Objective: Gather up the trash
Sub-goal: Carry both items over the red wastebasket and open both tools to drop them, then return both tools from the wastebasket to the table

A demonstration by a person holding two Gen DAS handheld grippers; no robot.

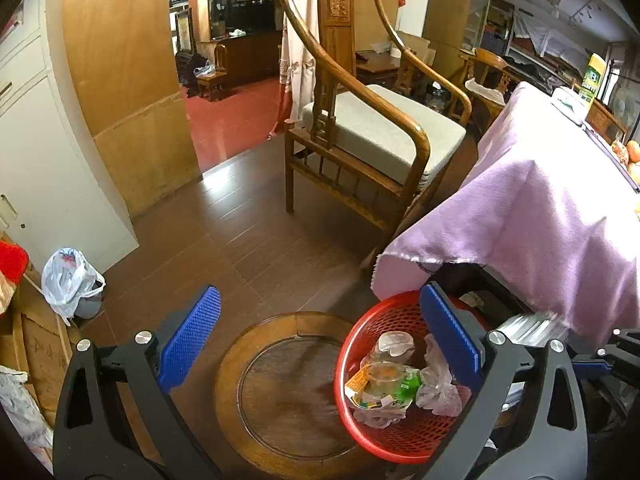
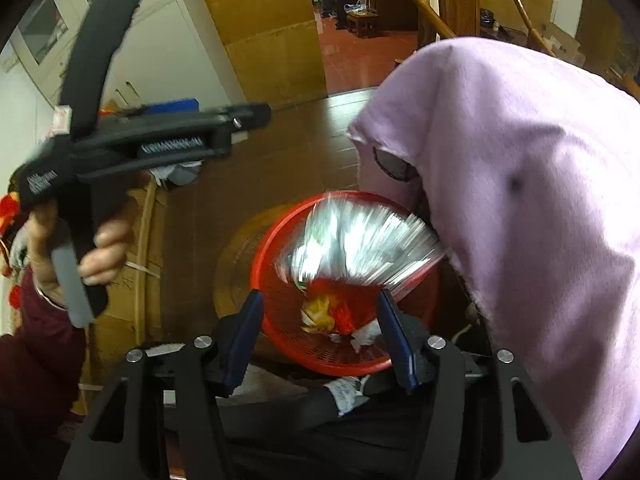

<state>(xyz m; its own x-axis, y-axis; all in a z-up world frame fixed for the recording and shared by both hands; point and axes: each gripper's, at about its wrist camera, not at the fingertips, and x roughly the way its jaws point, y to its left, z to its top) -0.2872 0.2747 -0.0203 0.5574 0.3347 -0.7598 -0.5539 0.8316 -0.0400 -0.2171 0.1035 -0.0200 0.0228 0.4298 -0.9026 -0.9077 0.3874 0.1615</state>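
A red mesh basket [image 1: 341, 360] stands on a round wooden stool [image 1: 276, 396] and holds trash: a clear cup, a green-labelled packet [image 1: 400, 390] and crumpled plastic. My left gripper [image 1: 320, 298] hangs open above stool and basket, its blue pads [image 1: 188, 344] wide apart with nothing between them. In the right wrist view my right gripper [image 2: 320, 300] points down over the same basket [image 2: 262, 256] with its jaws apart. A shiny clear wrapper [image 2: 360, 240] is blurred just beyond the fingertips, over the basket, and touches neither pad. Red and yellow scraps [image 2: 324, 314] lie in the basket.
A table draped in purple cloth [image 1: 520, 220] overhangs the basket on the right. A wooden armchair [image 1: 380, 132] stands behind on the dark floor. A white plastic bag [image 1: 68, 276] and cardboard boxes [image 1: 36, 352] sit at the left. A hand [image 2: 100, 256] holds the left gripper's handle.
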